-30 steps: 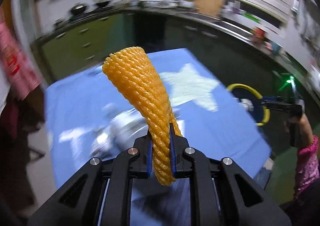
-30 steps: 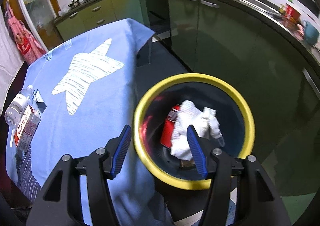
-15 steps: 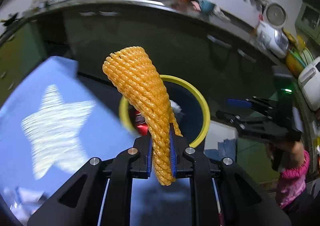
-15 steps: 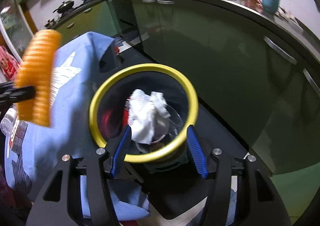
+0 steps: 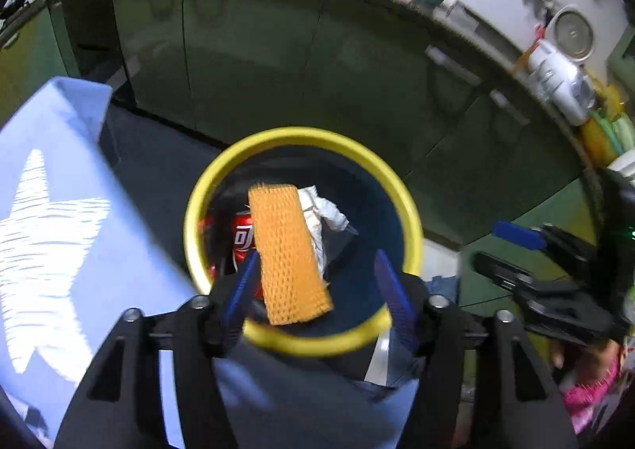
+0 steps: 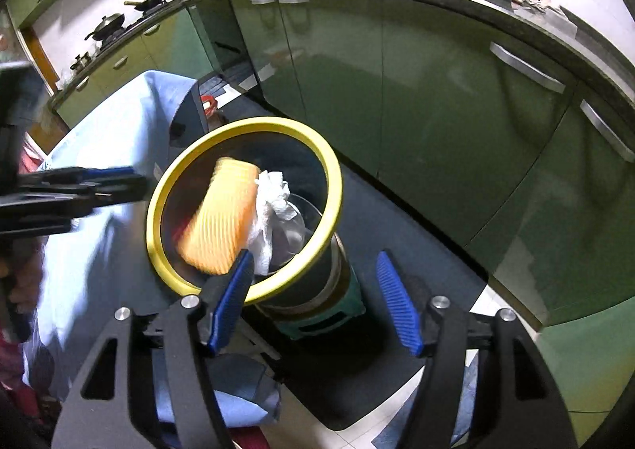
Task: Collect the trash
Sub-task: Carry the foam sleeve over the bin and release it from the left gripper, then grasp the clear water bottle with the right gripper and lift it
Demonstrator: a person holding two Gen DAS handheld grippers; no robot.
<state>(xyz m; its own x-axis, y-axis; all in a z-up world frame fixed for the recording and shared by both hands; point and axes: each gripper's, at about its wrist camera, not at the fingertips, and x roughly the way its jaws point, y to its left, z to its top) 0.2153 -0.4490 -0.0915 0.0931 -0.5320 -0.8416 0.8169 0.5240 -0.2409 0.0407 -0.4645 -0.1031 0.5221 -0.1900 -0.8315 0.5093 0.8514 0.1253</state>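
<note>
An orange foam net sleeve [image 5: 287, 250] is loose in the air inside the mouth of the yellow-rimmed trash bin [image 5: 301, 133], blurred by motion; it also shows in the right wrist view [image 6: 218, 218]. My left gripper [image 5: 317, 290] is open and empty just above the bin's near rim. The bin [image 6: 317, 159] holds a red can [image 5: 240, 236] and crumpled white paper [image 5: 323, 211]. My right gripper [image 6: 317, 302] is open and empty, to the right of the bin. The left gripper [image 6: 95, 187] shows at the left in the right wrist view.
The table with a blue cloth with a white star [image 5: 51, 218] stands left of the bin. Green kitchen cabinets [image 6: 436, 91] run behind it under a counter with dishes and pans. The bin stands on a green stool [image 6: 329, 318] on a dark floor mat.
My left gripper carried the orange sleeve from over the table to above the bin, then opened; the sleeve now falls into the bin. My right gripper drew back a little and stayed open.
</note>
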